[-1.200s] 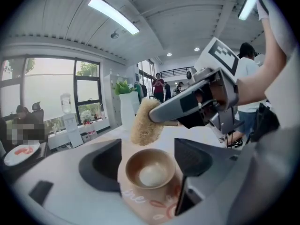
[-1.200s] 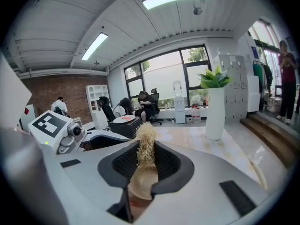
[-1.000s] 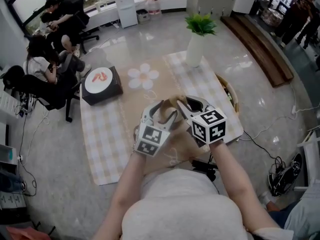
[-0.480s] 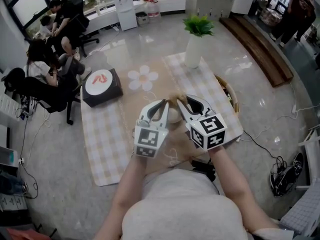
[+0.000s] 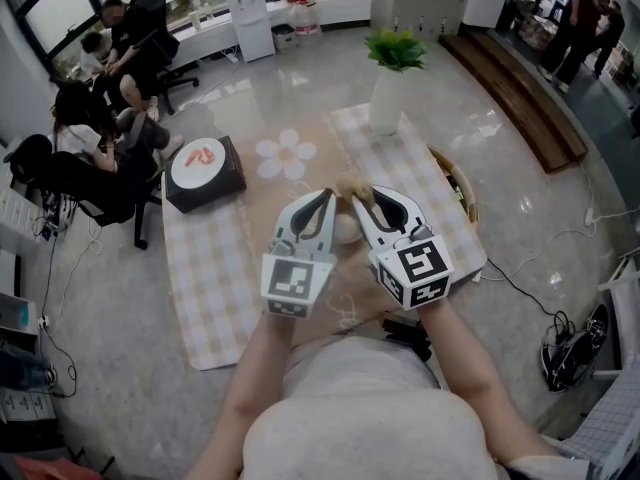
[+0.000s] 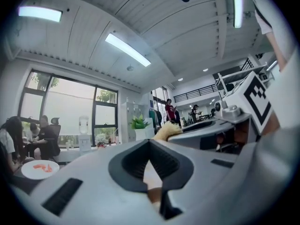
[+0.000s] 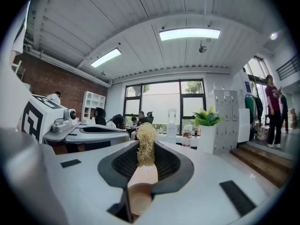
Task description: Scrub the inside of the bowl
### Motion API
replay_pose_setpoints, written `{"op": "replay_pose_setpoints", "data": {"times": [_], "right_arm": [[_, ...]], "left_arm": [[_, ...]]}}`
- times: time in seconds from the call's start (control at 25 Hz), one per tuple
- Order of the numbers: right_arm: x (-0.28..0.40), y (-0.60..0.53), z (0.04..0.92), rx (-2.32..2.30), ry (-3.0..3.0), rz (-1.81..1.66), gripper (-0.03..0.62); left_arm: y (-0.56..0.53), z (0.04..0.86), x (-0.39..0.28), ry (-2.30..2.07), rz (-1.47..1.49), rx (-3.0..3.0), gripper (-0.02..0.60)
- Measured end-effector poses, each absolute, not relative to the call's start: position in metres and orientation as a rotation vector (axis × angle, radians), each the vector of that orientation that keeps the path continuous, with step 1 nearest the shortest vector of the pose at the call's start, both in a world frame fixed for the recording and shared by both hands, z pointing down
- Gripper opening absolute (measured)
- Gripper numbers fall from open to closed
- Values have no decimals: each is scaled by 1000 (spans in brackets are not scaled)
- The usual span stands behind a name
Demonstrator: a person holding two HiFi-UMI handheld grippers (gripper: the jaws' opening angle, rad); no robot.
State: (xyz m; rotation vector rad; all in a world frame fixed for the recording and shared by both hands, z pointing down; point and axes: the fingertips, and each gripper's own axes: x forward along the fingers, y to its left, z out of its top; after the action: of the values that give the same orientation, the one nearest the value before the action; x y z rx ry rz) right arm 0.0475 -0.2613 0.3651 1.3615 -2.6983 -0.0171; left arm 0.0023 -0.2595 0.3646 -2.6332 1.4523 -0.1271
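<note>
My left gripper (image 5: 322, 201) has just been closing and is now shut on the rim of the pale bowl (image 5: 345, 230), which hangs between the two grippers above the table. In the left gripper view only a thin tan strip of the bowl (image 6: 151, 172) shows between the shut jaws of the left gripper (image 6: 149, 143). My right gripper (image 5: 366, 201) is shut on the wooden handle (image 7: 142, 177) of a brush whose straw-coloured bristles (image 7: 146, 144) stick out past the jaws. The bristles (image 5: 350, 186) stand just above the bowl. Both grippers point about level, side by side.
Below lies a table (image 5: 300, 183) with checked cloths (image 5: 205, 268) and a flower-shaped mat (image 5: 286, 153). A white vase with a green plant (image 5: 388, 98) stands at the back, a black box bearing a plate (image 5: 203, 168) at the left, a wicker basket (image 5: 462, 193) at the right. People sit at far left.
Both grippers have risen towards the camera, close together. The left jaws, open around the bowl a second ago, have shut on its rim. The brush stays in the right gripper.
</note>
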Motion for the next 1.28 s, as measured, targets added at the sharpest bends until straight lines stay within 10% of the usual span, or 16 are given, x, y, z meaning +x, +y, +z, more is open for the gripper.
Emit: {"op": "replay_pose_setpoints", "data": {"times": [1.28], "right_arm": [[73, -238, 329, 1408, -2725, -201, 83]], "left_arm": [[-240, 319, 32, 1407, 4, -2579, 11]]}}
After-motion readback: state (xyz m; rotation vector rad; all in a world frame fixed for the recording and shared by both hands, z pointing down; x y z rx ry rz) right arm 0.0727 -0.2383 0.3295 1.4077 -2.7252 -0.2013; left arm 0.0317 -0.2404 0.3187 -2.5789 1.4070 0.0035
